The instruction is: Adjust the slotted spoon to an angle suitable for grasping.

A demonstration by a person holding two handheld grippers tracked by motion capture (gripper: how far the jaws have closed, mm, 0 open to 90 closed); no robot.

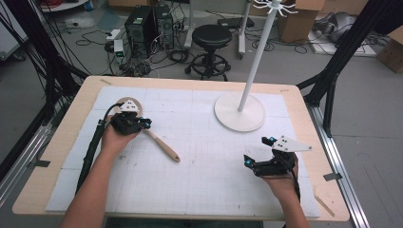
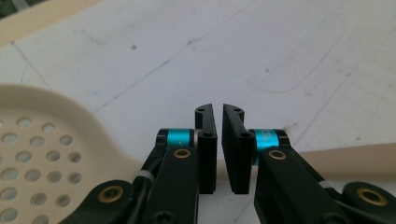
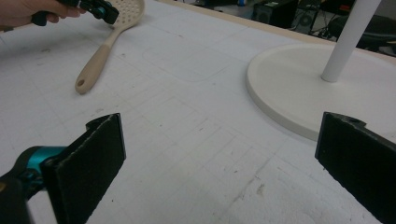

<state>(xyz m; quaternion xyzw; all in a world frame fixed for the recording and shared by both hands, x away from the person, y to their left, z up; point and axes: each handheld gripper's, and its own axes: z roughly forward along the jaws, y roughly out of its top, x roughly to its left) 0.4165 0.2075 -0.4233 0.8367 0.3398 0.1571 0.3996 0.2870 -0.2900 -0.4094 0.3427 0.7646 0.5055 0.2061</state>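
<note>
My left gripper (image 2: 218,151) has its jaws pressed nearly together, with a thin slit between the pads and nothing in it. They sit right over the neck of the slotted spoon (image 2: 42,144), where the perforated bowl narrows into the handle; the cream handle runs on behind the jaws toward the right of the left gripper view. I cannot tell whether the pads touch the neck or hang just above it. My right gripper (image 3: 219,158) has its jaws spread wide and holds nothing, with bare mat between the pads.

In the high view the left gripper (image 1: 130,122) is near the far left corner of the worktop (image 1: 304,102), the spoon's bowl tucked under it and the handle (image 1: 164,147) angling back toward the middle. The right gripper (image 1: 271,159) is well apart, by the near right edge. The white stand's round base (image 1: 240,111) sits toward the far right, its pole rising out of frame.

My worry is the left side. With the jaws this tight they cannot straddle the neck, so pressing down would only push the spoon flat or skid it along the mat. If I open and close on the neck where it tapers, the spoon may pivot, since the bowl end looks heavier than the handle. Swinging it toward the stand could also clip the pole
</note>
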